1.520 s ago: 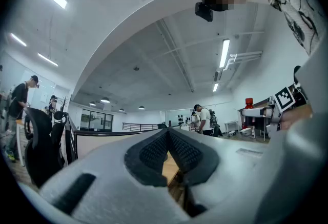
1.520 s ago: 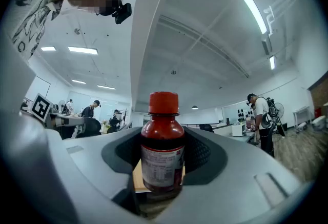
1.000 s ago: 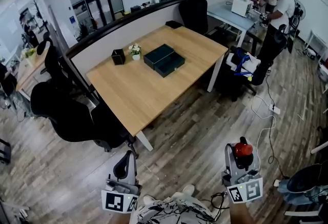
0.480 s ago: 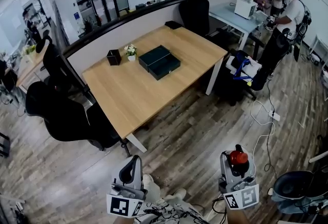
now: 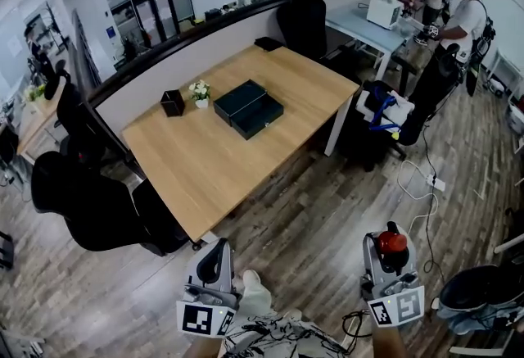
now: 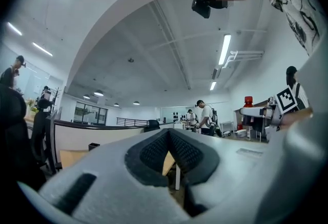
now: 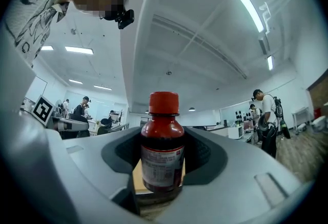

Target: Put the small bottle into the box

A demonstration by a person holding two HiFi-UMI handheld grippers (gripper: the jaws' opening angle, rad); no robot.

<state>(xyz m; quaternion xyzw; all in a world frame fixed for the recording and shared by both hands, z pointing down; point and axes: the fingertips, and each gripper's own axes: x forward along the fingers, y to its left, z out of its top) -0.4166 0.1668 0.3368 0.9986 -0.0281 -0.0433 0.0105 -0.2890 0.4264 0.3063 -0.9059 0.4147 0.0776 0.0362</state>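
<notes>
Wood floor [image 5: 327, 209]; small bottle [image 7: 163, 154] in right gripper [image 7: 163, 138] jaws, left gripper's [image 6: 169, 147] together

Small bottle [image 7: 162, 146], red cap, white label, upright in jaws of right gripper [image 5: 390, 246], dark box [image 5: 249, 108] on wooden desk [image 5: 205, 168]

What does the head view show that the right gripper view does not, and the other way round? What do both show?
Head view only: the dark box on the wooden table, a small flower pot beside it, and the left gripper.
Right gripper view only: the white label on the small bottle and the right gripper jaws pressing its sides.
Both: the red-capped bottle upright in that gripper.
</notes>
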